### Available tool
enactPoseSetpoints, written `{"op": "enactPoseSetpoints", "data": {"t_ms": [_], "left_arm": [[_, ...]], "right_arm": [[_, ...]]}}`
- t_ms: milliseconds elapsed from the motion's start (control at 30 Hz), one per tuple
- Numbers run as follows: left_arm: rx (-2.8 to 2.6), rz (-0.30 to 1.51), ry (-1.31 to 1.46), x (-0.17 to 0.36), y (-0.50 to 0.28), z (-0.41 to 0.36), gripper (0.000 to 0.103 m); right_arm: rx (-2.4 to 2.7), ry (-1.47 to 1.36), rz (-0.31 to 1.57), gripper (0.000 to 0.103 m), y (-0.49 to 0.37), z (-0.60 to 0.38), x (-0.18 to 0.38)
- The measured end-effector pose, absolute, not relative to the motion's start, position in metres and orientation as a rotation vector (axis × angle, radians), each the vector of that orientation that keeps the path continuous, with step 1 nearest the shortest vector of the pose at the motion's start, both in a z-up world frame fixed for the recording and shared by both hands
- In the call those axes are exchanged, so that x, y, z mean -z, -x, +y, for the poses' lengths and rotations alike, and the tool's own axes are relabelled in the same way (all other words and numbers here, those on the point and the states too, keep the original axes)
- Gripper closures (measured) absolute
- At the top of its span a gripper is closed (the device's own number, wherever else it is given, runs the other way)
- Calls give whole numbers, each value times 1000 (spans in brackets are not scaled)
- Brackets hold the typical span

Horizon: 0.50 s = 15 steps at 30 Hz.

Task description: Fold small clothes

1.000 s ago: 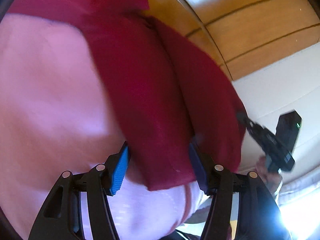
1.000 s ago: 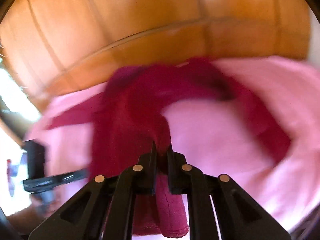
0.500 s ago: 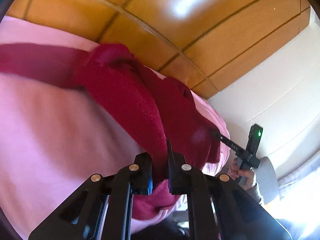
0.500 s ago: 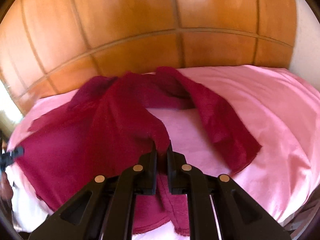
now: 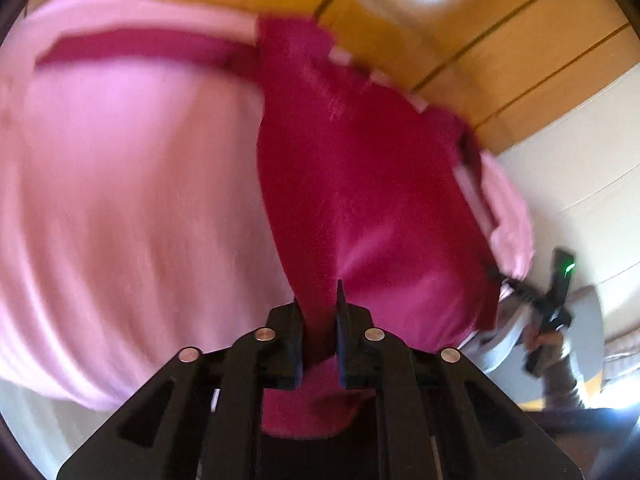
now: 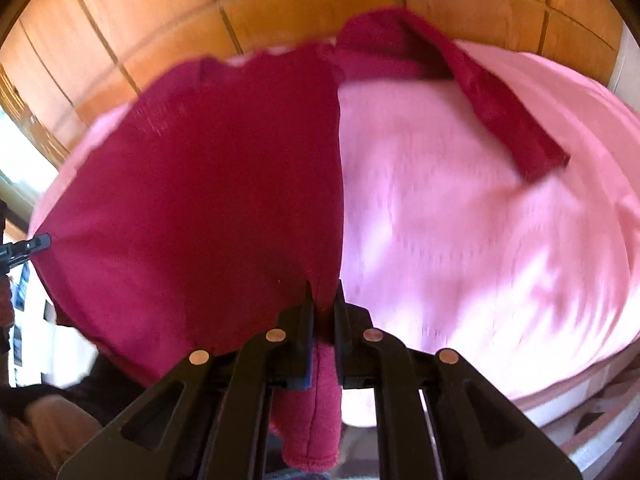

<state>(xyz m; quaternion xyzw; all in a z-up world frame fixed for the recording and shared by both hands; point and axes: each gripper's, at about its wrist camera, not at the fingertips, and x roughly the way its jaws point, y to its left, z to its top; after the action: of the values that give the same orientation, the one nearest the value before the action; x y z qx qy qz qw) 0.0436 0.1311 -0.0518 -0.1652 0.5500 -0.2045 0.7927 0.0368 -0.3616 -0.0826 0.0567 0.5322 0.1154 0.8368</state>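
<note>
A dark red fleece garment (image 5: 360,184) lies spread on a pink sheet (image 5: 120,184). My left gripper (image 5: 319,300) is shut on its hem, cloth pinched between the jaws. In the right wrist view the same garment (image 6: 208,184) is stretched flat, and my right gripper (image 6: 323,300) is shut on its other bottom corner. One sleeve (image 6: 504,112) lies out across the sheet to the right. The right gripper (image 5: 548,300) shows at the far right of the left wrist view; the left gripper's tip (image 6: 28,246) shows at the left edge of the right wrist view.
The pink sheet (image 6: 480,240) covers a bed. A wooden panelled headboard (image 6: 280,4) rises behind it. A white wall (image 5: 580,152) stands to the right in the left wrist view. The bed's edge (image 6: 560,392) drops off at lower right.
The left gripper closed on the hem a second ago. Both grippers have since pulled the garment out taut and flat across the sheet, and a sleeve has swung out to the right.
</note>
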Motion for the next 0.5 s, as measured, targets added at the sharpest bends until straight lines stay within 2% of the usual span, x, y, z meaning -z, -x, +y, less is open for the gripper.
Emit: {"op": "enactPoseSetpoints", "data": {"t_ms": [33,100,200,233,267,300,333,367,400,467,500], "left_arm": [[409,1197,346,59,-43,133,92],[376,1198,431,70,-45,154,84],[273,1125,538,67,-49,189,76],[220,1092,547,63,-51,203,76],[172,1069,553,61,-57,215,76],[133,1051,565,60,-61,225,76],[83,1024,589,58,-71,238,76],[33,996,612,56,-82,251,74],[-9,969,626,52,-90,260,57],[-89,910,656,50,-107,279,38],[-126,888,669,49,-116,287,37]], "right_arm": [[-232,-96,1142,96,-35,-361,89],[-222,-65,1150,95,-35,-360,93],[-206,-58,1123,89,-40,-358,85],[-193,-49,1102,83,-39,-358,82],[-175,-40,1072,66,-40,-357,77],[-165,-40,1048,57,-41,-354,72],[-156,-43,1015,53,-45,-352,66],[-158,-45,976,53,-49,-347,59],[-176,-44,957,52,-54,-342,56],[-217,-52,938,48,-68,-322,54],[-231,-56,936,48,-76,-314,55]]}}
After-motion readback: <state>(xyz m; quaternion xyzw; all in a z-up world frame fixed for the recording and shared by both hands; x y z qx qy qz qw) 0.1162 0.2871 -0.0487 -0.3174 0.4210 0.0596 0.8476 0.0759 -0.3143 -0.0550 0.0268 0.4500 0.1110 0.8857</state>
